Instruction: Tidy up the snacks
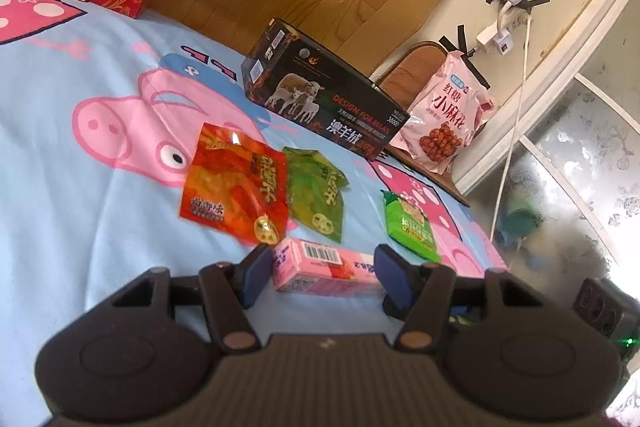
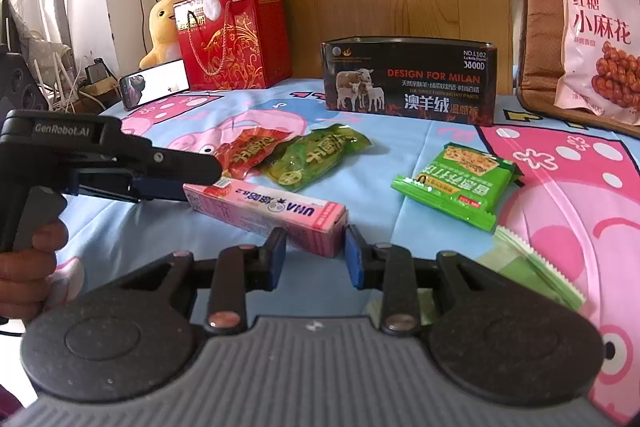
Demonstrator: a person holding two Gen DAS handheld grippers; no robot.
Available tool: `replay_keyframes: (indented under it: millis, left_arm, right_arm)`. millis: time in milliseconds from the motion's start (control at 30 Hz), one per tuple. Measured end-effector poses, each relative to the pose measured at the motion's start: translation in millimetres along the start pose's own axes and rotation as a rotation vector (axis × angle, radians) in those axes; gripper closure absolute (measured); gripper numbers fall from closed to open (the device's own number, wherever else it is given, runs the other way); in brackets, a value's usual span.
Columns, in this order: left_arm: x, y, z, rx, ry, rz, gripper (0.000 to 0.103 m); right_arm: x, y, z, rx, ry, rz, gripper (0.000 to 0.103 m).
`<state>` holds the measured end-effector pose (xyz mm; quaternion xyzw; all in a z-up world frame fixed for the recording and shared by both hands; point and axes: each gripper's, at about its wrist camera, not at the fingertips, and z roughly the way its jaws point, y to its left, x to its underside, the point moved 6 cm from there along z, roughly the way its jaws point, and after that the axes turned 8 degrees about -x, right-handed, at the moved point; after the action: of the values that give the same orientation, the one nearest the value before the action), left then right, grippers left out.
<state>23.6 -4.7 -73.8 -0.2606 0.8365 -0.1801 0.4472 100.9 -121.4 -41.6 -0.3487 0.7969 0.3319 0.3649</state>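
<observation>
The pink carton (image 2: 266, 213) lies flat on the bedsheet (image 1: 80, 195) in front of the black box (image 2: 408, 83), both ends bracketed by the left gripper (image 1: 322, 273) and right gripper (image 2: 316, 253), jaws apart without clamping, apparently set down for sorting.

Pink carton (image 2: 266, 213) flat beside packets (image 2: 316, 157)
</observation>
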Motion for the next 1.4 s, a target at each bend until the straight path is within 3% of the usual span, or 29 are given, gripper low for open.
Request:
replay_keyframes:
  millis: [300, 567, 800, 1133, 1233, 1400]
  left_arm:
    - [3, -8, 0, -0.039, -0.012, 0.057, 0.045]
    - [10, -24, 2, -0.119, -0.022, 0.2, 0.038]
    - [10, -26, 3, -0.105, -0.013, 0.21, 0.031]
    - [11, -24, 1, -0.09, -0.019, 0.195, 0.034]
    - [13, -27, 2, -0.101, -0.015, 0.217, 0.041]
    - [17, -36, 0, -0.119, -0.013, 0.257, 0.041]
  right_arm:
    - [1, 0, -2, 0.016, -0.013, 0.015, 0.068]
    - [0, 0, -1, 0.015, -0.013, 0.015, 0.068]
    - [0, 0, -2, 0.015, -0.013, 0.017, 0.067]
    - [1, 0, -2, 0.01, -0.012, 0.018, 0.067]
    - [1, 0, -2, 0.016, -0.01, 0.012, 0.067]
    - [1, 5, -5, 0.052, -0.016, -0.008, 0.067]
